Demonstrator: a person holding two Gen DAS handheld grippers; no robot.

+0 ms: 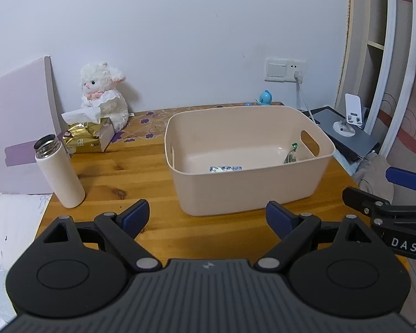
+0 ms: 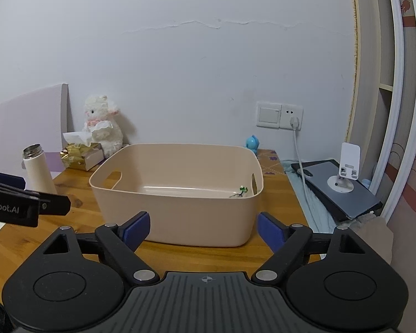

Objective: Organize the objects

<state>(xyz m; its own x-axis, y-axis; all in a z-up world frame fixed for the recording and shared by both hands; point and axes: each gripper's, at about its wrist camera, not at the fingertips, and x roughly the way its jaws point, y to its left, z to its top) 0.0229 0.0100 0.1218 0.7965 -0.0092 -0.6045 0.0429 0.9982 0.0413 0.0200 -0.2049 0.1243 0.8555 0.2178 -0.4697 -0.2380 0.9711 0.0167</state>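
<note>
A beige plastic bin point(image 1: 249, 191) point(image 2: 177, 216) stands on the wooden table point(image 1: 119, 177) point(image 2: 77, 202). Inside it lie a blue-and-white packet point(image 1: 226, 168) and a green-topped clear packet point(image 1: 291, 154) point(image 2: 240, 192). My left gripper point(image 1: 208, 217) hovers open just in front of the bin, nothing between its blue pads. My right gripper point(image 2: 203, 229) is open too, in front of the bin's near wall, and shows at the right edge of the left wrist view point(image 1: 402, 194). A white open-topped flask point(image 1: 59, 170) point(image 2: 38, 169) stands to the left of the bin.
A gold tissue box point(image 1: 87, 136) point(image 2: 81, 154) and a white plush lamb point(image 1: 104, 94) point(image 2: 102, 123) sit at the back left by the wall. A small blue figure point(image 1: 264, 97) point(image 2: 252, 143) stands behind the bin. A phone stand point(image 2: 346, 169) on a grey laptop point(image 2: 344, 194) is off the table's right.
</note>
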